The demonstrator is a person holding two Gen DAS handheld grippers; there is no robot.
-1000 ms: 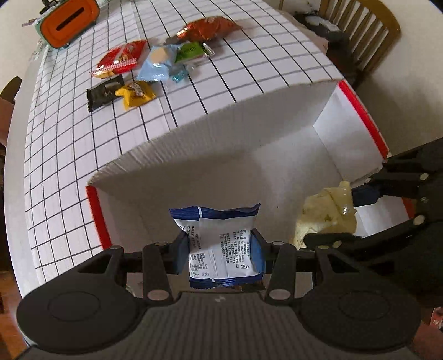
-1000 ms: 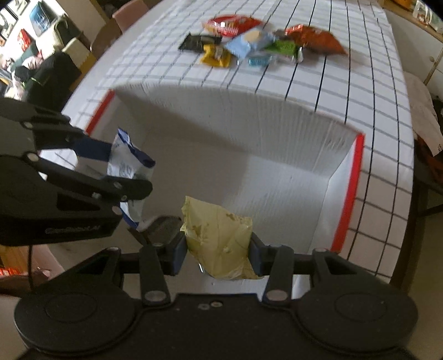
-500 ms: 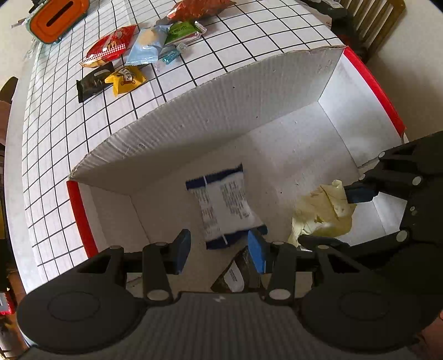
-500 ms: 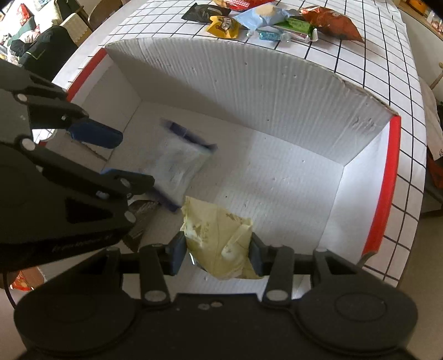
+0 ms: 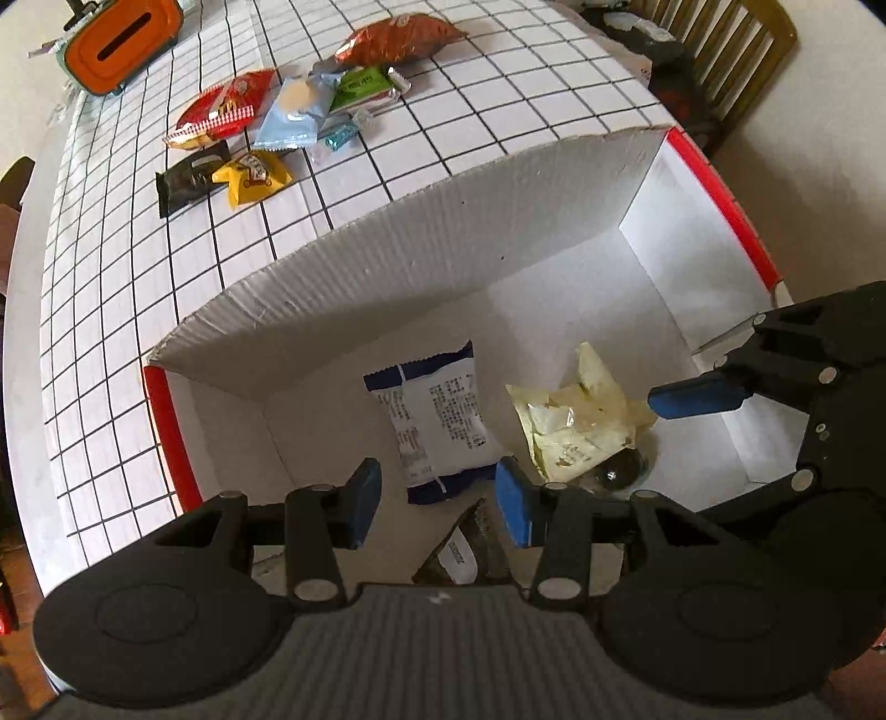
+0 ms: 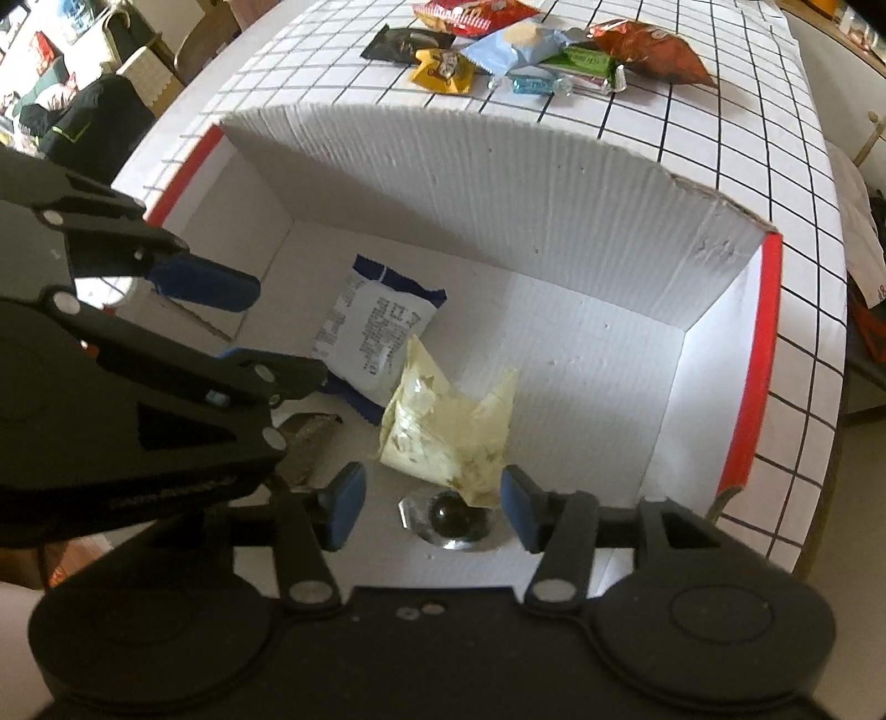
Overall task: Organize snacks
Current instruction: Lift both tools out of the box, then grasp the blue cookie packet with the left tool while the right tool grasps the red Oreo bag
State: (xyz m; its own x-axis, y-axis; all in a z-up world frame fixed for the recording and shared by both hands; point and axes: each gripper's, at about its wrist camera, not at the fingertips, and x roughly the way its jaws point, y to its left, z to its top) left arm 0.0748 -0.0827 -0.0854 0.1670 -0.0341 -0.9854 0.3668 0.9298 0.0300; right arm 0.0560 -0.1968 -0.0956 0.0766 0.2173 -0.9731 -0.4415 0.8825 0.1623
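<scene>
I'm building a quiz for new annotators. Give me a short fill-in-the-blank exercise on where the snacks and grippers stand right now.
1. The blue-and-white packet lies inside the white ____.
2. Both the left gripper and the right gripper have their jaws ____.
3. The pale yellow packet lies beside the blue-and-white packet, held by ____ gripper.
4. The orange-brown bag lies on the ____ tablecloth.

Missing words: box; open; neither; checked

Orange box with dark slot [image 5: 119, 41] at far table corner. Wooden chair [image 5: 720, 50] beside table, dark item on its seat. White tablecloth with black grid [image 5: 498, 111] covers table. Cluttered room in background of right wrist view.
</scene>
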